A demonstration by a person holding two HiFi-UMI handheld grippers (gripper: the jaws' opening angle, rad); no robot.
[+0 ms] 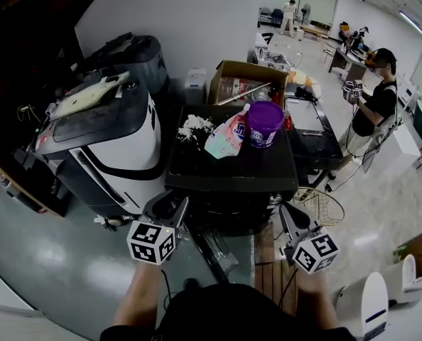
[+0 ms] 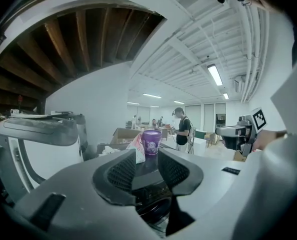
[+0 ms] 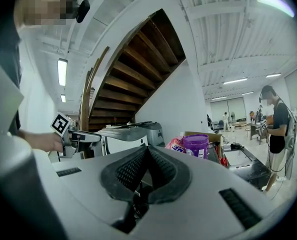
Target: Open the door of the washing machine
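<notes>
Appliance, far left: a white-and-black unit point(image 1: 118, 148) stands just beside the washer. It has no part in this job.
Left gripper point(image 1: 167, 208): it's held low and nearly level at the washer's front left corner, likely because the door is on the front face. The tongs stand partly apart with nothing pinched, and the washer's black top edge and dark front show through the gap.
Washing machine point(image 1: 246, 168): the black cabinet sits dead centre, right in front of the person.
Door point(image 2: 156, 208): it shows as a dark round opening low between the left tongs. Whether it has come off its latch is hard to tell.
Top of the washer: white crumpled stuff point(image 1: 195, 128), a printed pouch point(image 1: 229, 135) and a purple tub point(image 1: 265, 123) sit well back from the front edge, probably clear of the door's swing.
Tub contents: hidden, as the lid is on.
Cardboard box point(image 1: 229, 68): it stands behind the washer with its flaps up, and the packaging inside is too blurred to name.
Right gripper point(image 1: 290, 216): its tongs are closed on nothing. It's parked at the front right corner, seemingly as the spare hand.
Person, far right point(image 1: 374, 105): standing well apart, holding another gripper.
</notes>
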